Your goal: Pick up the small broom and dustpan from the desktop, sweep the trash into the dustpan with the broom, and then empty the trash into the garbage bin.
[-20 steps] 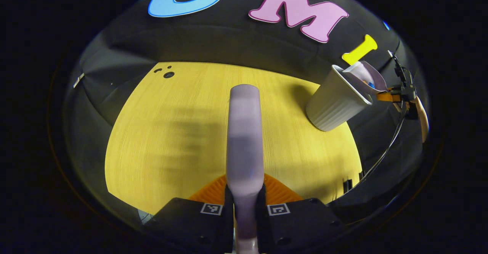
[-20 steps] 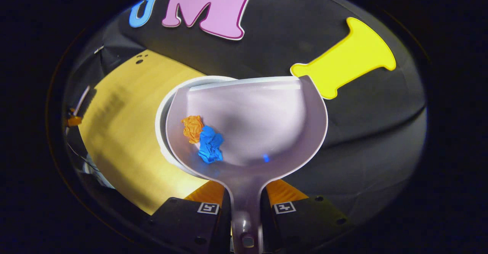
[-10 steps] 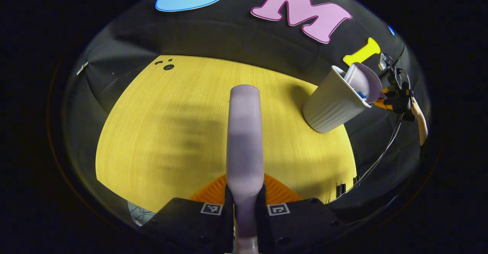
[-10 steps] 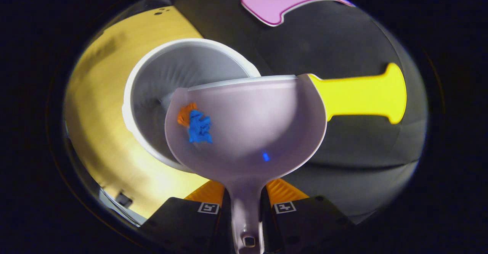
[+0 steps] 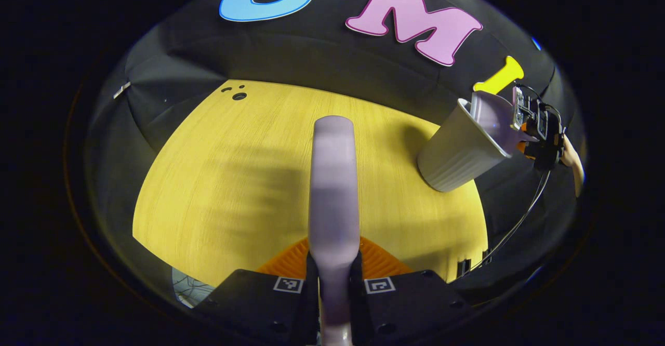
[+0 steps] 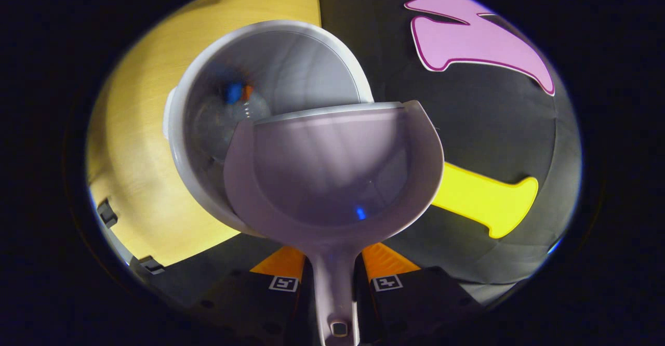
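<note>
Tipped further since the earlier frame, the dustpan is bare; its orange and blue trash lies inside the garbage bin. Right gripper fingers clamp the dustpan handle over the bin mouth; left gripper fingers clamp the broom above the desk, clear of the pouring.

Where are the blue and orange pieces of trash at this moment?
In the right gripper view, the trash lies inside the garbage bin, upper left, just beyond the emptied dustpan.

Left gripper clamped on broom handle over desktop. Far right of handle: garbage bin, dustpan tipped into its mouth, right gripper behind.
</note>
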{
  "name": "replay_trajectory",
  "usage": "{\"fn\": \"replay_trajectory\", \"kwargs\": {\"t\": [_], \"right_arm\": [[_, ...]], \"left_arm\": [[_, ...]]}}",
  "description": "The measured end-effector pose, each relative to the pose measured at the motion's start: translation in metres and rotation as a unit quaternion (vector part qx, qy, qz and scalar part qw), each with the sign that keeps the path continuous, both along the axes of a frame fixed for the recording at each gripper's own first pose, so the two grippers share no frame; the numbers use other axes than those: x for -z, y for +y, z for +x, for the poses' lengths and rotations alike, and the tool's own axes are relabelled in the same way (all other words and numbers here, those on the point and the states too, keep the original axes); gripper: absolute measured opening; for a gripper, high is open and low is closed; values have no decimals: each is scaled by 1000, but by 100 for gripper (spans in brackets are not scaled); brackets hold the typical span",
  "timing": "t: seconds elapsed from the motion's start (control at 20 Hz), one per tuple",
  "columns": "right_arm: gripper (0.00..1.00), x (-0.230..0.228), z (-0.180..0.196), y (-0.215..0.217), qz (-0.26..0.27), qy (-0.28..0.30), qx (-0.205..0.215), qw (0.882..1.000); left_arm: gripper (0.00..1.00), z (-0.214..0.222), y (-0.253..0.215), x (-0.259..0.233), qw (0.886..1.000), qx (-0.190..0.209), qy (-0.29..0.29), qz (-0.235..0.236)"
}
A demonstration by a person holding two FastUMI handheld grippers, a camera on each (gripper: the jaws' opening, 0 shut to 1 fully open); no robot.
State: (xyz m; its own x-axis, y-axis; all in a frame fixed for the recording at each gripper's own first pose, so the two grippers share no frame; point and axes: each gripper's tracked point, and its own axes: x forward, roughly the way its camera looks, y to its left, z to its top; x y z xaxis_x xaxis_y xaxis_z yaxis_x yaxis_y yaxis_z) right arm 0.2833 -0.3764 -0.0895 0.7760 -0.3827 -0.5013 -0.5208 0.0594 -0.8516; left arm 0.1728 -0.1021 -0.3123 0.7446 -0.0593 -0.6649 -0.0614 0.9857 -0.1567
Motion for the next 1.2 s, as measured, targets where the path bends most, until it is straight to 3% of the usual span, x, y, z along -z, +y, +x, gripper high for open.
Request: {"fn": "replay_trajectory", "kwargs": {"t": [0.35, 0.6, 0.75, 0.9, 1.2], "right_arm": [[37, -6, 1, 15, 40, -25, -8, 999], [40, -19, -17, 5, 131, -57, 51, 988], [37, -26, -40, -4, 235, -72, 113, 963], [37, -27, -72, 0, 341, -69, 176, 921], [37, -38, -97, 22, 417, -96, 225, 876]], "left_arm": [[27, -17, 6, -23, 999, -36, -36, 11], [29, -22, 23, -33, 997, -56, -43, 20], [28, -18, 34, -40, 996, -55, -55, 35], [28, -10, 37, -43, 997, -42, -59, 37], [28, 5, 39, -43, 997, -6, -80, 15]]}}
